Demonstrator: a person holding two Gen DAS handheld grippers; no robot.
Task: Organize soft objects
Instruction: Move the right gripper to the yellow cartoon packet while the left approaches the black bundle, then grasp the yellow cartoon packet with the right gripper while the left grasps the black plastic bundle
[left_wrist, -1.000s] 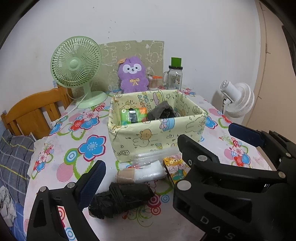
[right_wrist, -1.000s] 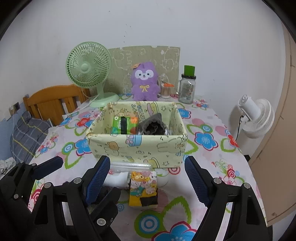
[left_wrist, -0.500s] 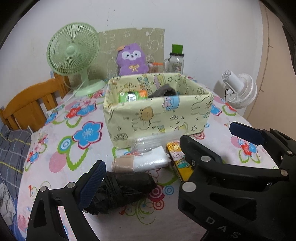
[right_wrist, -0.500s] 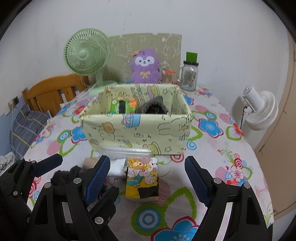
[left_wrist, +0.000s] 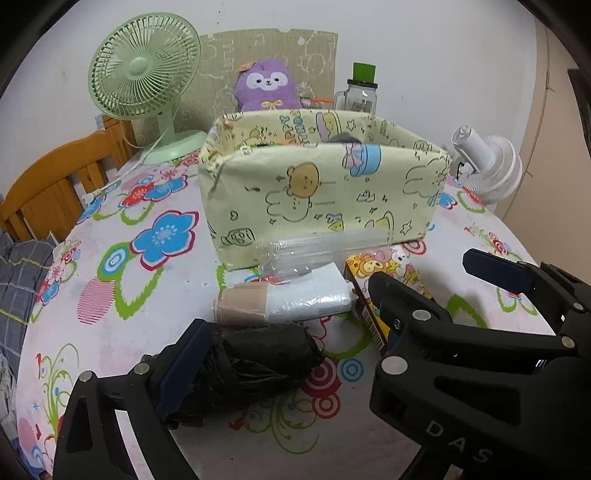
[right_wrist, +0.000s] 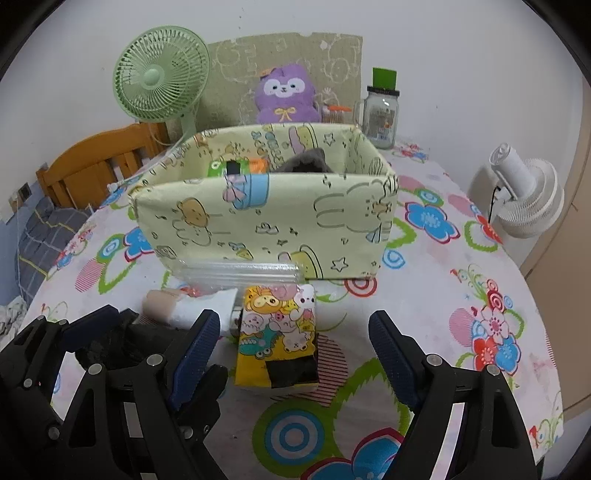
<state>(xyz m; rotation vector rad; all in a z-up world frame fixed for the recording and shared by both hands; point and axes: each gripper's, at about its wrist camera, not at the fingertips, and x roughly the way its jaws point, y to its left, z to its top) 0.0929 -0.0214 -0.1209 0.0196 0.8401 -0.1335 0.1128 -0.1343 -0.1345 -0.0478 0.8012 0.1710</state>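
**Both grippers sink toward the loose items in front of the bin**

Compared with a second ago, the pale-yellow cartoon-print fabric bin (right_wrist: 266, 218) looms taller in both wrist views and its contents are mostly hidden behind the front wall: both hands have come down toward the flower-print tablecloth (right_wrist: 461, 266). The left gripper (left_wrist: 280, 306) now stands low with its jaws spread wide, one blue pad beside the crumpled black plastic bag (left_wrist: 258, 362), not yet pressing it. The right gripper (right_wrist: 291, 339) has dropped too, jaws wide and empty, straddling the yellow cartoon-printed tissue pack (right_wrist: 277, 336). Between them lies the white-and-beige roll in clear wrap (left_wrist: 288, 302). I'd say two pickups are being lined up; nothing is grasped yet.
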